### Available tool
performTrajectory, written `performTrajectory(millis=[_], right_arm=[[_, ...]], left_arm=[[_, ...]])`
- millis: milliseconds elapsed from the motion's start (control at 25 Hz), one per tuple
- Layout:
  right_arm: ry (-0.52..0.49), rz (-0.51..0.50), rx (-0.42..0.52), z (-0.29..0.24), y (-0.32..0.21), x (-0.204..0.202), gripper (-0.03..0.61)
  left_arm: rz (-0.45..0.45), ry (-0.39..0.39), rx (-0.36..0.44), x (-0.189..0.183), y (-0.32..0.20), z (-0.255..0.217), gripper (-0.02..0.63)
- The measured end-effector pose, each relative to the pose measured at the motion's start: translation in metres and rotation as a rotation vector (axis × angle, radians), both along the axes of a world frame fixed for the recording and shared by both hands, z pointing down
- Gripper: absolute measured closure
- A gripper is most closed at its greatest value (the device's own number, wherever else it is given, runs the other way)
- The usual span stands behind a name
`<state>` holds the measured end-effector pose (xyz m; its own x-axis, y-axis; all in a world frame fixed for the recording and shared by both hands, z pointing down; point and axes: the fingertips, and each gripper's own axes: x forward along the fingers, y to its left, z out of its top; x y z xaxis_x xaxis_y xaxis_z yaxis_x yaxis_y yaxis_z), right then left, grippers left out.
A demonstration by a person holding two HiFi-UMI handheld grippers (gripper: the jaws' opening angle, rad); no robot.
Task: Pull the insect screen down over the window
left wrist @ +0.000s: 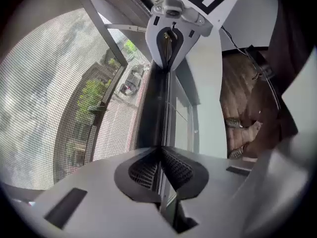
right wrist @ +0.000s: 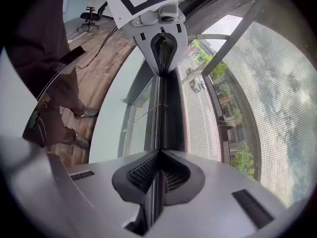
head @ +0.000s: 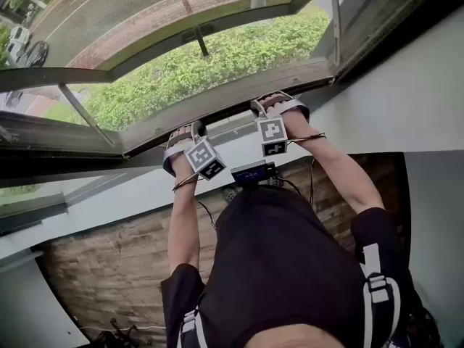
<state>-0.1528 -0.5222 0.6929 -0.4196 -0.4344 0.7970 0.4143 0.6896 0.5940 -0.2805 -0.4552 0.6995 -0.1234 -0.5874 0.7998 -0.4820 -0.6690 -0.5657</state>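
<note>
Since left gripper (head: 185,131) and right gripper (head: 269,103) both clench bottom bar (head: 232,98) of insect screen (head: 130,13) at your 12 o'clock, pull down evenly: bar level, grips square. Lopsided pull likely jams screen.

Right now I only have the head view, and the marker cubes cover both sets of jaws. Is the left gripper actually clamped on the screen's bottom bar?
Observer: Yes. In the left gripper view, the left gripper has its jaws closed on a thin lip of the bottom bar.
Operator: And the right one?
Observer: Same. In its own view, the right gripper is closed on that lip.
Operator: Are both on one bar?
Observer: Yes. Each gripper view shows the other gripper clamped further along the same bar, with the insect mesh beside it.
</note>
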Motion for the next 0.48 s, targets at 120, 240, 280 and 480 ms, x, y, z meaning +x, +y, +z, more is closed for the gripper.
performTrajectory(millis=[120, 240, 280, 480], right_arm=[[-0.005, 0.005, 0.006, 0.0, -0.002, 0.002, 0.561], [-0.034, 0.034, -0.015, 0.01, -0.003, 0.002, 0.561], [-0.051, 0.04, -0.025, 0.012, -0.003, 0.003, 0.561], [-0.029, 0.008, -0.021, 0.011, -0.001, 0.001, 0.561]], left_arm=[[-0.006, 0.001, 0.014, 0.004, -0.002, -0.002, 0.589], [-0.02, 0.014, 0.017, 0.005, -0.003, 0.013, 0.589], [-0.018, 0.014, 0.013, 0.005, -0.004, 0.015, 0.589], [0.001, -0.018, 0.007, 0.002, -0.001, 0.011, 0.589]])
